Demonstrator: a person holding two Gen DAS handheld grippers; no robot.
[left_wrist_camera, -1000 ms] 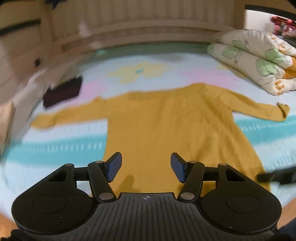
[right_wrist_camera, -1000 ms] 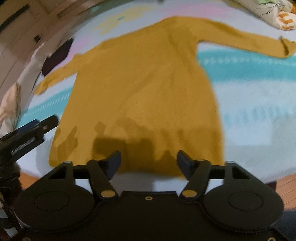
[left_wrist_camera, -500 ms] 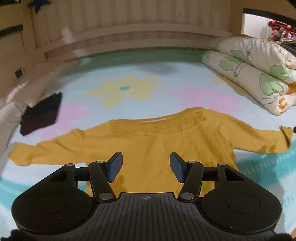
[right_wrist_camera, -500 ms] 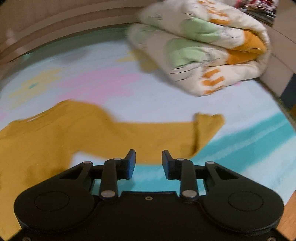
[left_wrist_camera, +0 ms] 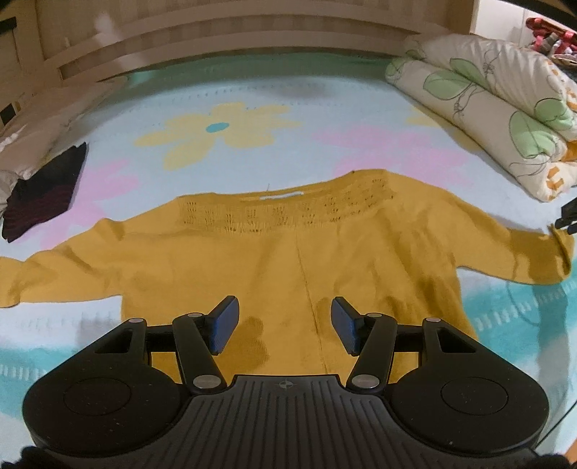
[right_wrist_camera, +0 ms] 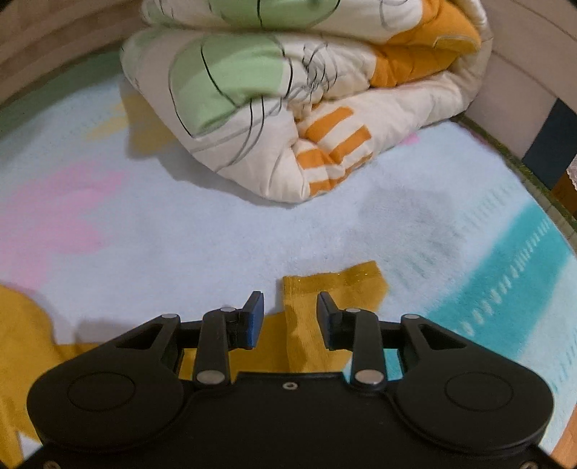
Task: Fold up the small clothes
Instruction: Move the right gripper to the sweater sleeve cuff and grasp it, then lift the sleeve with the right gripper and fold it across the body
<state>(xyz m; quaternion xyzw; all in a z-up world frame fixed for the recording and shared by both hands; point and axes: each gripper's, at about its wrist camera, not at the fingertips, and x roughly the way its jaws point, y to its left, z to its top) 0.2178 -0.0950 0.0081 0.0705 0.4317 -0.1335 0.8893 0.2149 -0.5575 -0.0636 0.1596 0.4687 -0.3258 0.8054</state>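
— Where does the folding stand?

— Barely begun, by the look of it. A mustard-yellow sweater [left_wrist_camera: 288,259] lies flat and fully spread on the bed [left_wrist_camera: 324,108], neckline away from the left camera, both sleeves stretched out to the sides. No fold is visible anywhere on it.

— And the tools?

— The left tool [left_wrist_camera: 285,321] hovers over the lower body of the sweater, jaws spread wide, holding nothing. The right tool [right_wrist_camera: 290,317] is at the sweater's right cuff [right_wrist_camera: 331,288], jaws partly spread on either side of a raised ridge of the sleeve; the blue pads do not appear to press the knit. My judgement: a pinch on that cuff is the step in hand, with the sleeve to be carried inward over the body.

— What remains?

— Likely everything: both sleeves in, then the body folded over.

— The setting?

— A bed covered by a pale blue blanket [right_wrist_camera: 180,223] printed with yellow and pink flowers and a turquoise band. A rolled quilt [right_wrist_camera: 288,90], cream with green leaves and orange patches, sits beyond the right cuff, near but apart from it. A dark folded garment [left_wrist_camera: 43,194] lies at the far left, well apart from the sweater. A slatted wooden headboard [left_wrist_camera: 234,32] closes the far side.
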